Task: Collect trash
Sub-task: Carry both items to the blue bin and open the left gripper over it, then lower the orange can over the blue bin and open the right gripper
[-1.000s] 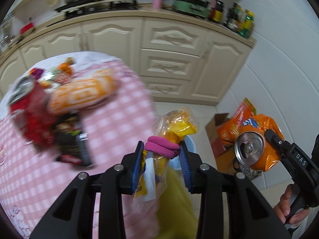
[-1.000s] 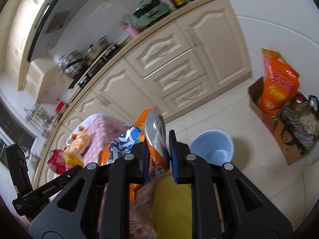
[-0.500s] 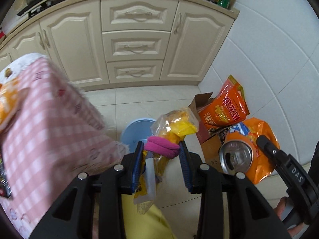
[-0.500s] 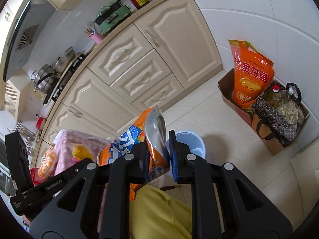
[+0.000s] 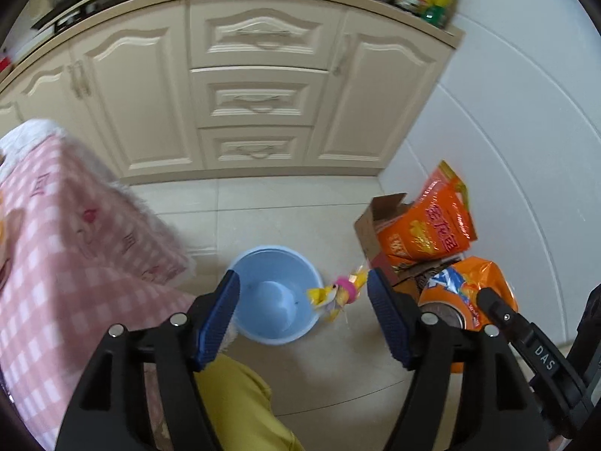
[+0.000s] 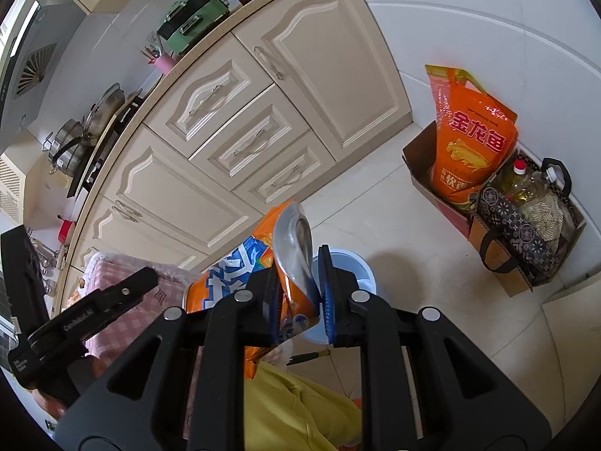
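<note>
Left fingers [image 5: 240, 323] just opened, wrapper [image 5: 340, 293] loose over bin [image 5: 244, 267]; right fingers [image 6: 326, 293] clamp can [image 6: 293, 248].

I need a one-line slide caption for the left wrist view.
Left tongs, just opened, release a yellow wrapper over the blue bin.

Both grippers are black plastic with angular, ribbed arms and silver screws at the pivots. The left gripper [image 5: 303, 308] has ridged blue pads [image 5: 219, 319]; the right gripper [image 6: 300, 293] has the same blue pads [image 6: 326, 293]. Below the right gripper, yellow-green trousers [image 6: 300, 406] show.
</note>
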